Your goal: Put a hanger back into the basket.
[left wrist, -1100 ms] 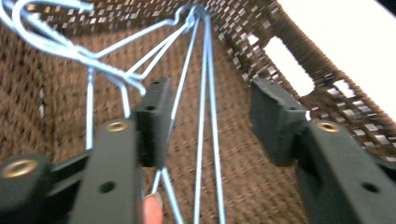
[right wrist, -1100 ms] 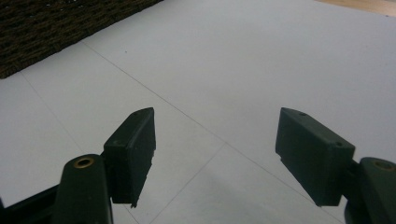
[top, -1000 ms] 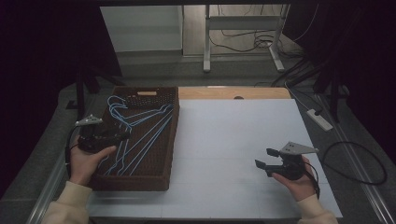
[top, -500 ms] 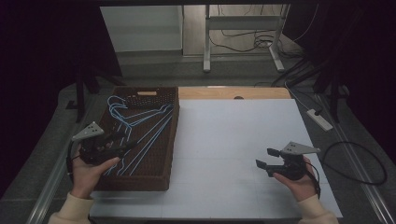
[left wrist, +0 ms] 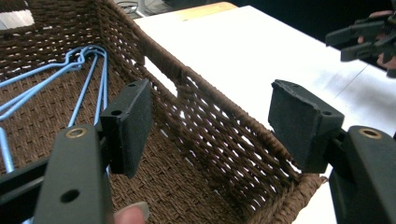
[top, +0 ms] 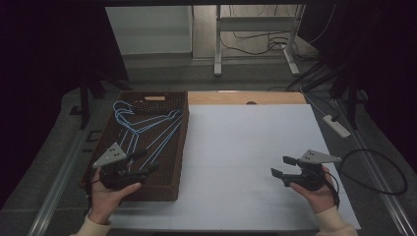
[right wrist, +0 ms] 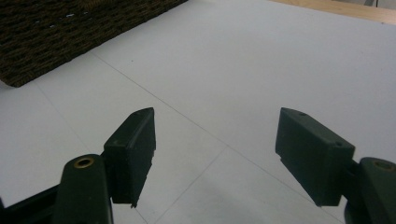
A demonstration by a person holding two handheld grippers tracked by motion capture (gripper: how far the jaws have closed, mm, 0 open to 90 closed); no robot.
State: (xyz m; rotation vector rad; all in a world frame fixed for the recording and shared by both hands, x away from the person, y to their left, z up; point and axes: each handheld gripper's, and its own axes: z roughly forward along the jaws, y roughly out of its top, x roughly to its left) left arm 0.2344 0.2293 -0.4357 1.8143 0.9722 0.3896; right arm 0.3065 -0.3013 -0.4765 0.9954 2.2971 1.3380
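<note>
A brown woven basket stands on the left of the white table, with several blue wire hangers lying in it. My left gripper hovers over the basket's near end. Its jaws have just been opening and stand open with nothing between them. In the left gripper view the left gripper looks at the basket's side wall, and the hangers lie off to the left. My right gripper rests open over bare table at the right, its jaws empty.
A wooden strip runs along the table's far edge. A white power strip and a looped black cable lie off the table's right side. The right gripper appears far off in the left gripper view.
My left gripper has drawn back along the basket toward its near end, and its jaws have spread wider. The right gripper has stayed put.
</note>
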